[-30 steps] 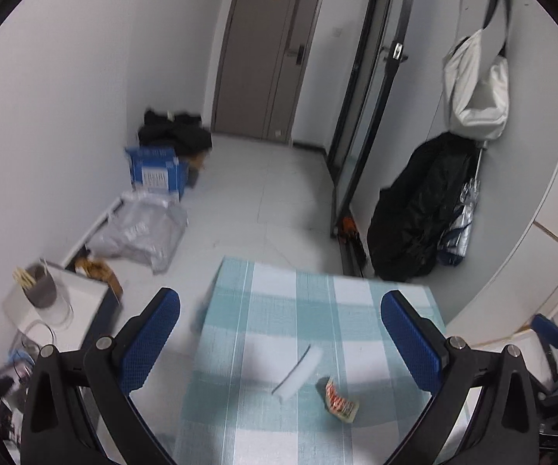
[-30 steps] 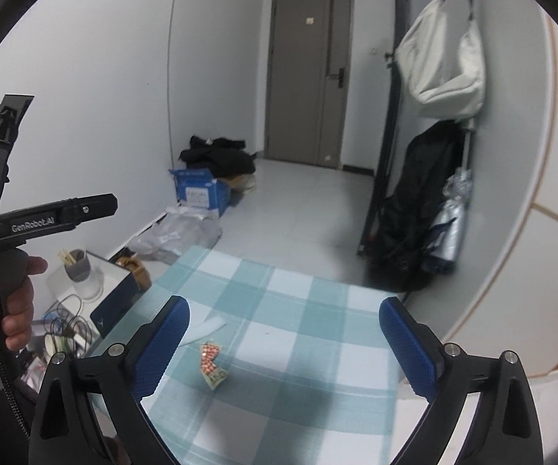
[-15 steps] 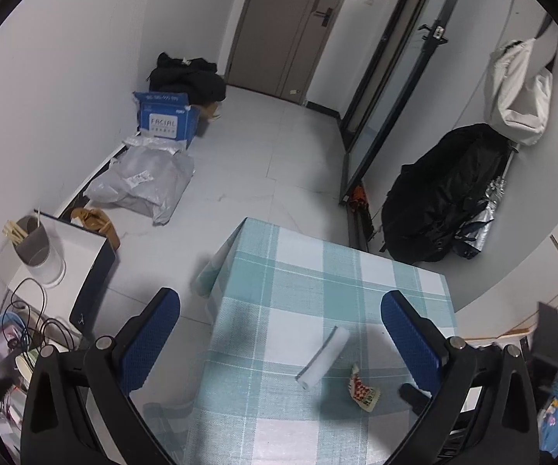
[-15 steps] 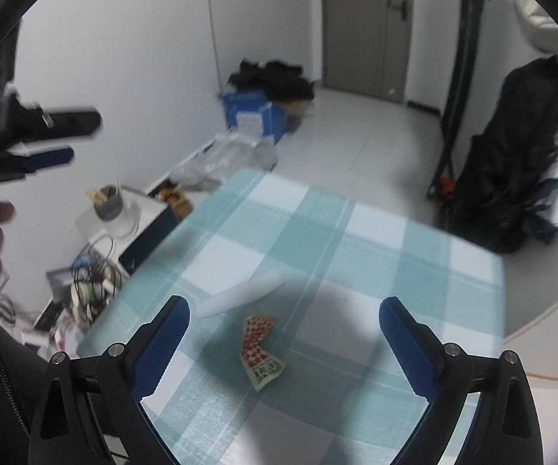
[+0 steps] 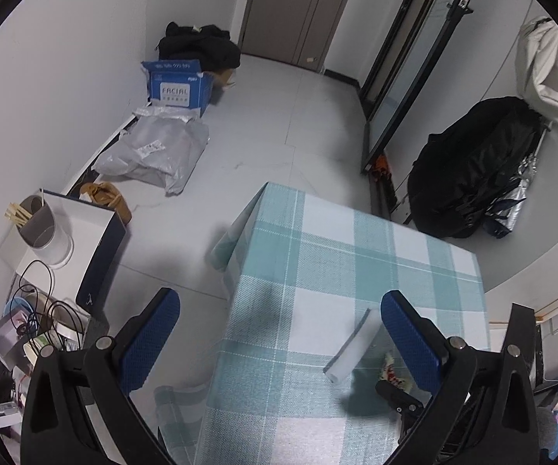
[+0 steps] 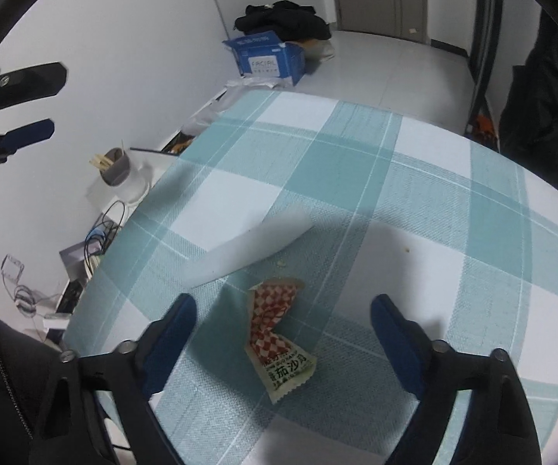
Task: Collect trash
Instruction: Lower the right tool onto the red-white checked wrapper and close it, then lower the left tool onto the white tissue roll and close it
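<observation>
A red-and-white checked sauce packet (image 6: 279, 333) lies crumpled on the teal checked tablecloth (image 6: 414, 178). A white paper strip (image 6: 252, 248) lies just beyond it. My right gripper (image 6: 281, 310) is open, low over the table, with the packet between its blue fingers. My left gripper (image 5: 281, 302) is open and empty, high above the table's left edge; in its view the white strip (image 5: 350, 348) is rolled and the packet (image 5: 393, 372) is partly hidden behind the right finger. The left gripper also shows at the left edge of the right wrist view (image 6: 23, 116).
A small white side table (image 5: 66, 240) with a grey cup of chopsticks (image 5: 37, 219) stands left of the table, cables and clutter (image 5: 35, 333) beside it. A blue box (image 5: 178, 87), a grey plastic bag (image 5: 155, 151) and black bags (image 5: 472, 170) sit on the floor.
Both grippers have tilted downward. My right gripper has dropped toward the table until the sauce packet lies between its fingers. My left gripper has risen and now looks down on the table and floor.
</observation>
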Tool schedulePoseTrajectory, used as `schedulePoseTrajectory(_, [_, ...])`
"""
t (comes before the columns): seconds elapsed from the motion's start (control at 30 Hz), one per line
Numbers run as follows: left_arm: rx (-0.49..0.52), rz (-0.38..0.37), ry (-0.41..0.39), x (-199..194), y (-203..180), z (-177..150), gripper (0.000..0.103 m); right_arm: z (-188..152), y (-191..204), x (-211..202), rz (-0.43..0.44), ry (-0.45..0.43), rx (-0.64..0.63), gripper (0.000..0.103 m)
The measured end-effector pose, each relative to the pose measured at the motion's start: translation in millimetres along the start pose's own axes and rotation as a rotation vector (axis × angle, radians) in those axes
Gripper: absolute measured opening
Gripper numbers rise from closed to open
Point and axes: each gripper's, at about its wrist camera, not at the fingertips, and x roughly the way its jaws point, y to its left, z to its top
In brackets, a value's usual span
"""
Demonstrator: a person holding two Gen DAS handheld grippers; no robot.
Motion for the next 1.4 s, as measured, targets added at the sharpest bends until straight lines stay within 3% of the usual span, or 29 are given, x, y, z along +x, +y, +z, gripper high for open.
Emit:
schedulePoseTrajectory(0.43, [0.038, 0.047, 0.037, 14, -7, -3, 0.102, -7, 14, 9, 0.006, 0.04, -0.041, 0.021])
schedulePoseTrajectory(0.93, [0.033, 0.058, 0.055, 23, -6, -5, 0.102, -9, 10, 5, 0.029, 0.036, -0.021, 0.018])
schedulePoseTrajectory(1.4, [0.013, -0.013, 0.137, 50, -24, -1, 0.102, -12, -26, -19, 0.054, -0.002, 0.102, 0.018])
